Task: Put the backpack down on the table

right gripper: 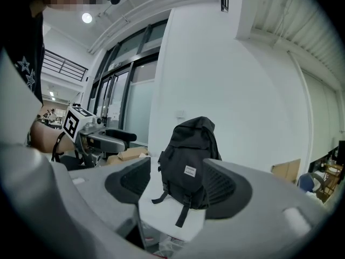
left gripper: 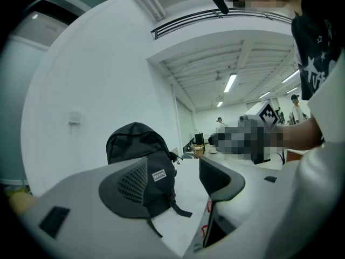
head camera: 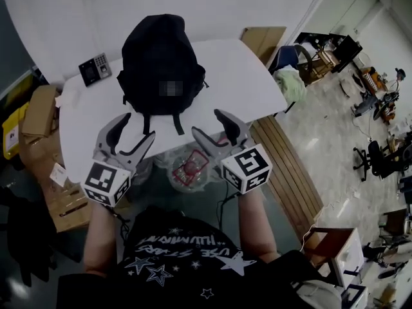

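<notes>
A black backpack (head camera: 159, 66) stands upright on the white table (head camera: 244, 76), its straps hanging toward the near edge. It shows in the left gripper view (left gripper: 141, 154) and in the right gripper view (right gripper: 191, 161) too. My left gripper (head camera: 132, 132) is held open in front of the table's near edge, nothing between its jaws. My right gripper (head camera: 211, 129) is also open and empty, a little nearer than the backpack. Neither touches the bag.
A small black device (head camera: 94, 69) lies on the table's far left. Cardboard boxes (head camera: 40, 118) stand left of the table. A bin with a clear liner and red packaging (head camera: 190, 168) sits under the near edge. Chairs and clutter (head camera: 376, 156) fill the floor to the right.
</notes>
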A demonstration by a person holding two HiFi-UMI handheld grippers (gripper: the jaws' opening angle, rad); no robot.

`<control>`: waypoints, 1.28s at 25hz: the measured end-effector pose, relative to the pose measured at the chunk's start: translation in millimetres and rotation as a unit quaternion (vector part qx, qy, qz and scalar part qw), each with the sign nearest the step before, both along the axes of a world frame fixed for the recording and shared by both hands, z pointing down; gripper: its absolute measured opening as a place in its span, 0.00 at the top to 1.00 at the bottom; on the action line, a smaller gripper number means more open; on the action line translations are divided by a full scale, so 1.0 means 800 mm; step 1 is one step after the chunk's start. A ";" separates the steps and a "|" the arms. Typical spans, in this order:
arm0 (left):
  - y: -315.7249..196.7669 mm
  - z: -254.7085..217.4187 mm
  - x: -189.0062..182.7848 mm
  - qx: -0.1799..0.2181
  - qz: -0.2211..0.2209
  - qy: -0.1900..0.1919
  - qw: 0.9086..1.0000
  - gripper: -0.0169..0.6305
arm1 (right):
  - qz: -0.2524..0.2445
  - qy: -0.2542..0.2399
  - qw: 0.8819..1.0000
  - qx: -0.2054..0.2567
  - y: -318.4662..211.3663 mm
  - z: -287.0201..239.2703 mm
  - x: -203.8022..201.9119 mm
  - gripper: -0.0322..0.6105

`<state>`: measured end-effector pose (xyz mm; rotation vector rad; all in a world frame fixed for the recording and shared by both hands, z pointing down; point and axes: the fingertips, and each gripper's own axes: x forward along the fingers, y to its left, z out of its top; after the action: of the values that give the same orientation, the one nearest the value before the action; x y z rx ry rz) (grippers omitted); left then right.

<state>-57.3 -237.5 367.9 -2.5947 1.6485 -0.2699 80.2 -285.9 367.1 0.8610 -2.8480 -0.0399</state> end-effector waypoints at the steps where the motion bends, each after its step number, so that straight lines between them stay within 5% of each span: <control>1: -0.001 -0.002 -0.004 0.003 -0.004 0.000 1.000 0.51 | 0.000 0.000 1.000 0.001 0.003 -0.001 -0.002 0.49; 7: 0.017 0.011 -0.025 -0.007 0.012 0.018 1.000 0.51 | 0.015 0.012 1.000 -0.006 0.020 0.006 -0.023 0.50; 9: 0.029 0.017 -0.038 -0.016 0.019 0.019 1.000 0.51 | 0.023 0.014 1.000 -0.003 0.031 0.003 -0.036 0.65; 17: 0.089 0.017 -0.109 -0.024 0.033 0.037 0.998 0.51 | 0.052 0.017 0.999 0.005 0.093 -0.009 -0.100 0.93; 32: 0.192 0.039 -0.164 -0.040 0.092 0.061 0.993 0.52 | 0.110 0.048 0.993 -0.009 0.223 0.013 -0.143 0.94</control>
<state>-188.2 -84.0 398.9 -2.8515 1.4454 -0.1743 -34.1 -107.4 377.4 1.1313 -2.6445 -0.0261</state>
